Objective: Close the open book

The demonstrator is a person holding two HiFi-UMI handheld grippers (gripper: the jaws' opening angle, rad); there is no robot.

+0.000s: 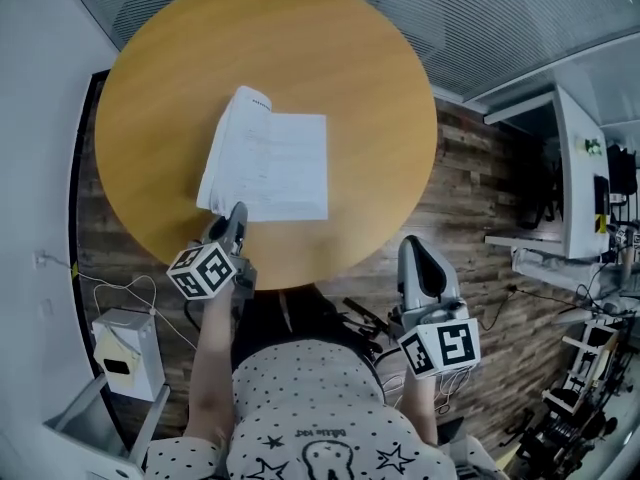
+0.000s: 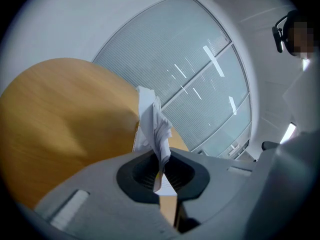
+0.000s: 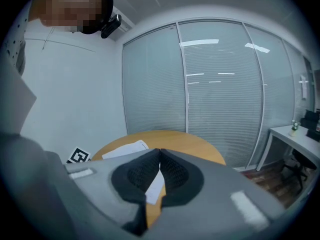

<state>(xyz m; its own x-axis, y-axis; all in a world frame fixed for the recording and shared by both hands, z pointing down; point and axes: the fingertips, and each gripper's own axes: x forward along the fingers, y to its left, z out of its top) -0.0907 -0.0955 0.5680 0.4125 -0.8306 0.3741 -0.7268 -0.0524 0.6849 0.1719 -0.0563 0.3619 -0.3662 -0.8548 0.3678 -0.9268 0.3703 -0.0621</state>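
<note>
Two grippers are in view, and only the left gripper (image 1: 237, 216) is engaged: its jaws are pinched shut on a thin sheaf of pages (image 2: 155, 126) at the seven o'clock corner of the open book (image 1: 280, 163), which lies near the middle of the round table (image 1: 340, 58). For a clean close, the sheaf is best carried in an arc over the spine toward three o'clock and laid flat before release, so that no leaf is creased; how many leaves are caught cannot be counted. At five o'clock from the book, off the table edge, the right gripper (image 1: 413, 248) is seen with jaws together on nothing.
</note>
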